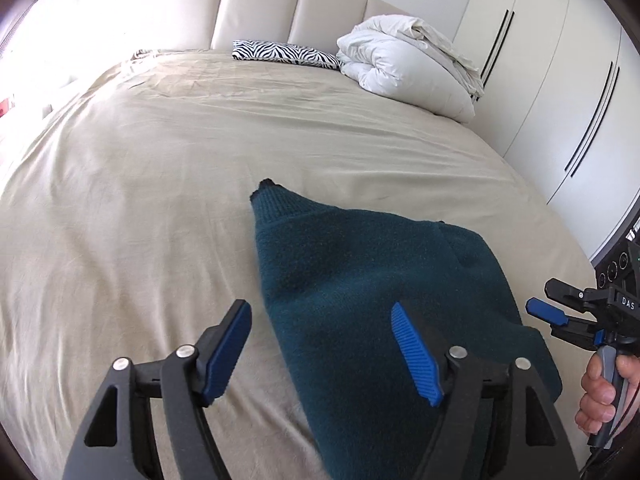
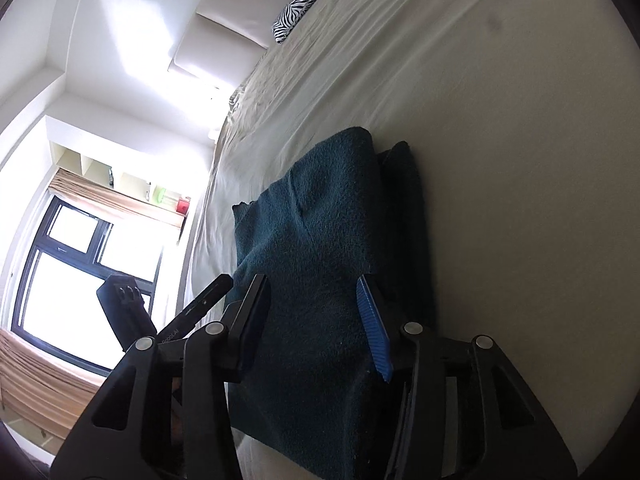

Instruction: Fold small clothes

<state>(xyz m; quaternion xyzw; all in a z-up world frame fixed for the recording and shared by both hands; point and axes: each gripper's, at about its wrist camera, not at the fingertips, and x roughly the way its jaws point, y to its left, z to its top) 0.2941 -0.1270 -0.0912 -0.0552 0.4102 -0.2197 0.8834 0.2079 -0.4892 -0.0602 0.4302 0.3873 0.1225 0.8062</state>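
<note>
A dark teal fleece garment [image 1: 360, 280] lies partly folded on the beige bed sheet [image 1: 160, 184], its ribbed cuff [image 1: 272, 200] pointing toward the headboard. My left gripper [image 1: 320, 344] is open above the garment's near left edge, holding nothing. My right gripper [image 1: 548, 314] shows at the right edge of the left wrist view, held by a hand. In the right wrist view the right gripper [image 2: 316, 320] is open with its jaws either side of the garment's [image 2: 320, 220] folded edge, not closed on it. The view is rolled sideways.
A white folded duvet [image 1: 404, 64] and a zebra-print pillow [image 1: 284, 54] lie at the head of the bed by the padded headboard [image 1: 260, 4]. White wardrobe doors [image 1: 552, 72] stand along the right. A window [image 2: 80, 264] and shelves [image 2: 120, 176] are beyond the bed's left side.
</note>
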